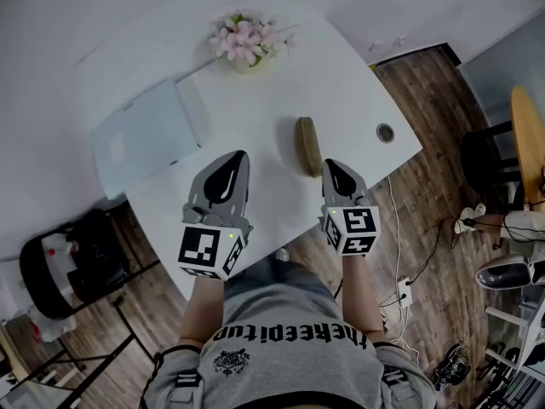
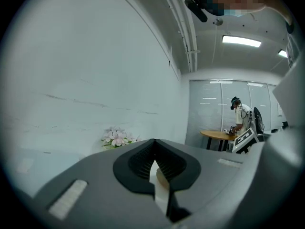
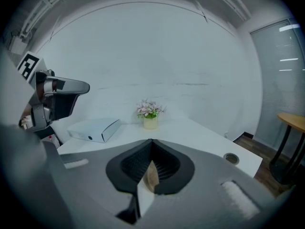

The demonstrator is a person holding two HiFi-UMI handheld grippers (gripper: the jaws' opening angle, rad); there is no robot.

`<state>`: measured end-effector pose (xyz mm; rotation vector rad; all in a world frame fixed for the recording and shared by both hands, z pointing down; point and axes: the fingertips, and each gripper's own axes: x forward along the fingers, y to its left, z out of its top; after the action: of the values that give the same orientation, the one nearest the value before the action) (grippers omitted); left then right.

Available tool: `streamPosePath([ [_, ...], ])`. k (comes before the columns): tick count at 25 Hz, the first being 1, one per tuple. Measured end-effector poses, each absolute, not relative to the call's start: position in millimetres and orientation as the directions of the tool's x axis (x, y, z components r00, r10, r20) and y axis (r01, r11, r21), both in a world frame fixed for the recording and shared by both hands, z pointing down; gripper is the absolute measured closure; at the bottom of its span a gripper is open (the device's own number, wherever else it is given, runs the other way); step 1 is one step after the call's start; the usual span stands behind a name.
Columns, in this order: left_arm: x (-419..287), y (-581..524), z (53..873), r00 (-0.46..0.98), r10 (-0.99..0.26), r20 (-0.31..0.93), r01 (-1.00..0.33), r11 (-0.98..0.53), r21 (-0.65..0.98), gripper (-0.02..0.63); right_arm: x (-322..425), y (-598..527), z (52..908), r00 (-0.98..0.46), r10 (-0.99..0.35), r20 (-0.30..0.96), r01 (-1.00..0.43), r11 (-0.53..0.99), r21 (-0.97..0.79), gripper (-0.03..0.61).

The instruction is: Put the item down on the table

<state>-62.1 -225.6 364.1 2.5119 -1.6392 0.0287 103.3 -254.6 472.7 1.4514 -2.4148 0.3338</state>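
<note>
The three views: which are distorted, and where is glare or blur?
Head view: mild bending, table evenly lit, dimmer edges. Left gripper view: strong fisheye, black rim, bright ceiling lamp glaring. Right gripper view: same fisheye, soft light, flowers clear.

A white table point(image 1: 358, 100) with a round cable port point(image 1: 386, 132) stands against a plain white wall point(image 3: 152, 46) on a dark wood-plank floor point(image 1: 426, 203). A pot of pink flowers point(image 1: 247, 41) sits at the table's far edge, a flat white box point(image 1: 149, 135) near it. Off to the side — a round wooden table point(image 2: 217, 134) on black legs, glass partitions point(image 2: 209, 113) behind it, and a ceiling light panel point(image 2: 241, 41) lit overhead.
</note>
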Motion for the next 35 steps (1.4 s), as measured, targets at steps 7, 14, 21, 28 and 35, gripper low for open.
streamPosePath([
  [7,-54,-212,356,0.412,-0.908,0.074,-0.909,-0.405,0.097,0.595,110,-238,453,-0.447,-0.830,0.332,-0.885,0.465,-0.029,0.577],
  [14,-47,-202,350,0.420,-0.905,0.062,-0.906,-0.414,0.089,0.595,117,-224,433,-0.445,-0.845,0.296,-0.886,0.464,-0.007,0.577],
  [21,-40,-191,343,0.429,-0.902,0.044,-0.902,-0.425,0.079,0.595,123,-209,412,-0.442,-0.862,0.247,-0.888,0.459,0.012,0.577],
  [28,-33,-181,337,0.440,-0.898,0.026,-0.896,-0.438,0.070,0.595,132,-194,394,-0.436,-0.877,0.200,-0.894,0.448,0.017,0.577],
  [35,-23,-171,330,0.455,-0.890,0.009,-0.889,-0.454,0.060,0.595,141,-178,377,-0.430,-0.887,0.165,-0.898,0.439,0.019,0.577],
])
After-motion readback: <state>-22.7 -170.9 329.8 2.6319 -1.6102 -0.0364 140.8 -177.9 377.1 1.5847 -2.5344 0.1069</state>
